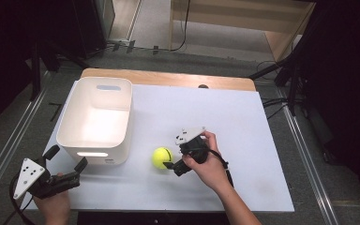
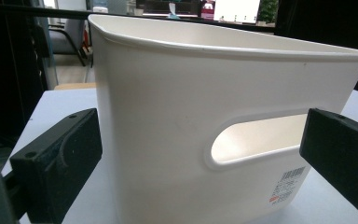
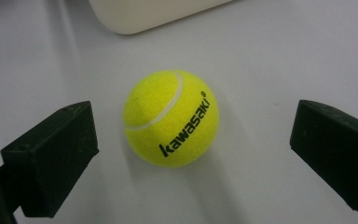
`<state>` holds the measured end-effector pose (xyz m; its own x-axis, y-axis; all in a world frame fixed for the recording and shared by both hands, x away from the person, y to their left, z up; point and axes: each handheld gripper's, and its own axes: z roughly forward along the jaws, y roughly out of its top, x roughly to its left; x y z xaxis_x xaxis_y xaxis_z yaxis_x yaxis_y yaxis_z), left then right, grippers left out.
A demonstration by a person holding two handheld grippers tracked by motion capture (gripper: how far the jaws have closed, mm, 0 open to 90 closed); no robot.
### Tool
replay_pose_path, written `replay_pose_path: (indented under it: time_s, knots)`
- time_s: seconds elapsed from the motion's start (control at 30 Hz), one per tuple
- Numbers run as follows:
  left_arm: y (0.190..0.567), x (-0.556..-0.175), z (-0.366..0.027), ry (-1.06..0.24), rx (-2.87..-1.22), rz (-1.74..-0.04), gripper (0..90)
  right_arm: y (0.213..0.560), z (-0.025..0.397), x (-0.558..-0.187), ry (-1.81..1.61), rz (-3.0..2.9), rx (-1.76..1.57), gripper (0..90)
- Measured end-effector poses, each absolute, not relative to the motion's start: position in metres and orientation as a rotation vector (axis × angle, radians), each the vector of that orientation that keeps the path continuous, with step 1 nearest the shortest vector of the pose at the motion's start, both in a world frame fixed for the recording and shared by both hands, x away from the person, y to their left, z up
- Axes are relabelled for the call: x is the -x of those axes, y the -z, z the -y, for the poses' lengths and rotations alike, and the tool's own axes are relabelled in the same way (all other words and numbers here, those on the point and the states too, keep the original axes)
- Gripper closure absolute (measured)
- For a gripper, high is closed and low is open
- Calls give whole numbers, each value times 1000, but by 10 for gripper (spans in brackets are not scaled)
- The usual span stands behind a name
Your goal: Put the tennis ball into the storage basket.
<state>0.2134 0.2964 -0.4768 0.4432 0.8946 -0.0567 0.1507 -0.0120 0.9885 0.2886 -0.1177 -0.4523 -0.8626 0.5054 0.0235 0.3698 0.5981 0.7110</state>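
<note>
The left gripper [image 1: 67,161] is held at the table's [image 1: 243,140] near edge, jaws spread wide before the white bin [image 1: 96,117]. The right gripper [image 3: 191,154] is held with jaws parted around, not touching, the yellow tennis ball [image 3: 171,118], just beside the bin.

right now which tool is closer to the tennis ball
Right. The right tool is open with the tennis ball sitting between its jaws, not yet touched. The left tool is open by the near left corner of the white bin, which stands between it and the ball.
</note>
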Motion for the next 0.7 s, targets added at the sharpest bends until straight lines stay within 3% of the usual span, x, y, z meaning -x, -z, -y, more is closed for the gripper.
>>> replay_pose_path:
  time_s: [0.7]
  knots:
    - [476, -213, -297, -764, -1485, -971, 0, 462, 96, -293, -1096, -2703, -680, 0]
